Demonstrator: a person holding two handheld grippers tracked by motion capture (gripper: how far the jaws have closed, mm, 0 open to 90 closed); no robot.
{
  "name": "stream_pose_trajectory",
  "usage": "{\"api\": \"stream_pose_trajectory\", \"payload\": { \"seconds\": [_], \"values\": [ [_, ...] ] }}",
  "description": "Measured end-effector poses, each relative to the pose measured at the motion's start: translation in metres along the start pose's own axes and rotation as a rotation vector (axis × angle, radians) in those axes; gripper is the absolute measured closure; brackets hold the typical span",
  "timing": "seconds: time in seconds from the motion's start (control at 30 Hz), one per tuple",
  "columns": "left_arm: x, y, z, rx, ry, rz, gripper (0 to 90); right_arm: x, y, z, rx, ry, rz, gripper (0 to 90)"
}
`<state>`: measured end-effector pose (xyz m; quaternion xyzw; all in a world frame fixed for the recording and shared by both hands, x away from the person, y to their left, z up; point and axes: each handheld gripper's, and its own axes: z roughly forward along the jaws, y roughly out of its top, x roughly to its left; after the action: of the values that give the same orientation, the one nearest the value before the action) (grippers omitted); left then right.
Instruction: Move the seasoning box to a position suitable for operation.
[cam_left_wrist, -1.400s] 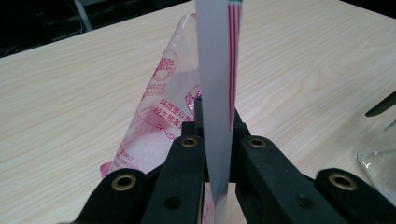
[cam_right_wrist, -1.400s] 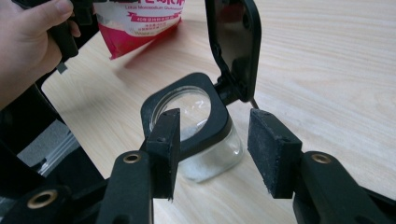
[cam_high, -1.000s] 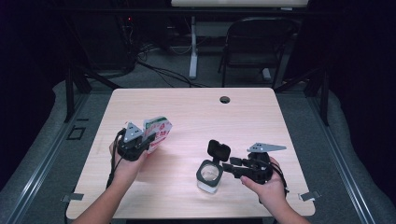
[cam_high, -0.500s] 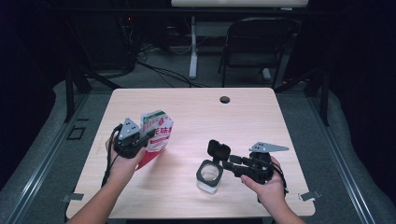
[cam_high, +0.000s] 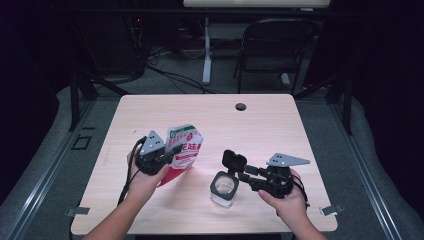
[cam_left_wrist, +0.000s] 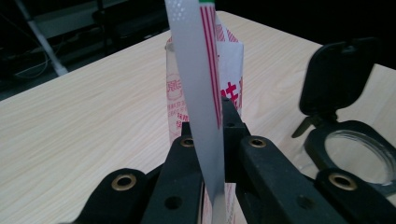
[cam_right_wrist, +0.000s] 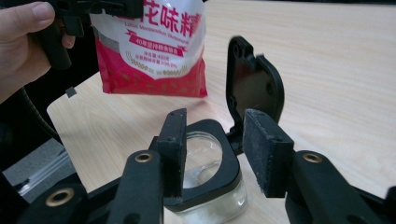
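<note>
Right gripper view: glossy red-white pouch (cam_right_wrist: 154, 56), square glass jar (cam_right_wrist: 205, 186).

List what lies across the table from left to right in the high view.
Left gripper → red-and-white pouch held in it → glass jar with its black lid flipped open → right gripper beside the jar.

Left gripper (cam_high: 176, 148), mid-left of the high view, is clamped tight; right gripper (cam_high: 239, 170), lower right, seems parted, jaws apart.
</note>
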<state>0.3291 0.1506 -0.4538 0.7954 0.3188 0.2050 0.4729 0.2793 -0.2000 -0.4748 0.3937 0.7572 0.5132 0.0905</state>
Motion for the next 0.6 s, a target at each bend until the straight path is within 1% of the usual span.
{"api": "stream_pose_trajectory", "payload": {
  "seconds": [0.03, 0.1, 0.17, 0.2, 0.3, 0.33, 0.4, 0.47, 0.53, 0.6],
  "values": [
    [-0.002, 0.000, 0.000, -0.002, -0.006, 0.002, 90.0, 0.001, 0.001, -0.001, -0.002, -0.003, -0.018, 61.8],
    [-0.007, 0.001, 0.001, -0.002, -0.020, 0.012, 90.0, 0.003, 0.003, 0.000, 0.015, 0.023, -0.033, 63.4],
    [-0.009, 0.001, 0.001, 0.008, -0.033, 0.020, 90.0, 0.004, 0.005, 0.000, 0.019, 0.015, -0.067, 64.2],
    [-0.011, 0.001, 0.001, 0.011, -0.039, 0.025, 90.0, 0.005, 0.005, 0.000, 0.018, 0.008, -0.073, 64.6],
    [-0.016, -0.001, 0.004, 0.017, -0.057, 0.060, 90.0, 0.006, 0.006, 0.002, 0.012, 0.010, -0.072, 64.2],
    [-0.017, -0.002, 0.005, 0.018, -0.069, 0.064, 90.0, 0.006, 0.006, 0.003, 0.011, 0.009, -0.075, 63.6],
    [-0.020, -0.006, 0.007, 0.031, -0.090, 0.069, 90.0, 0.007, 0.007, 0.004, 0.018, 0.012, -0.073, 62.3],
    [-0.023, -0.009, 0.009, 0.019, -0.114, 0.062, 90.0, 0.008, 0.008, 0.005, 0.031, 0.013, -0.077, 62.4],
    [-0.026, -0.011, 0.009, 0.014, -0.128, 0.061, 90.0, 0.009, 0.010, 0.006, 0.045, 0.034, -0.065, 62.7],
    [-0.029, -0.014, 0.009, 0.011, -0.154, 0.057, 90.0, 0.010, 0.011, 0.007, 0.048, 0.043, -0.073, 63.4]
  ]
}}
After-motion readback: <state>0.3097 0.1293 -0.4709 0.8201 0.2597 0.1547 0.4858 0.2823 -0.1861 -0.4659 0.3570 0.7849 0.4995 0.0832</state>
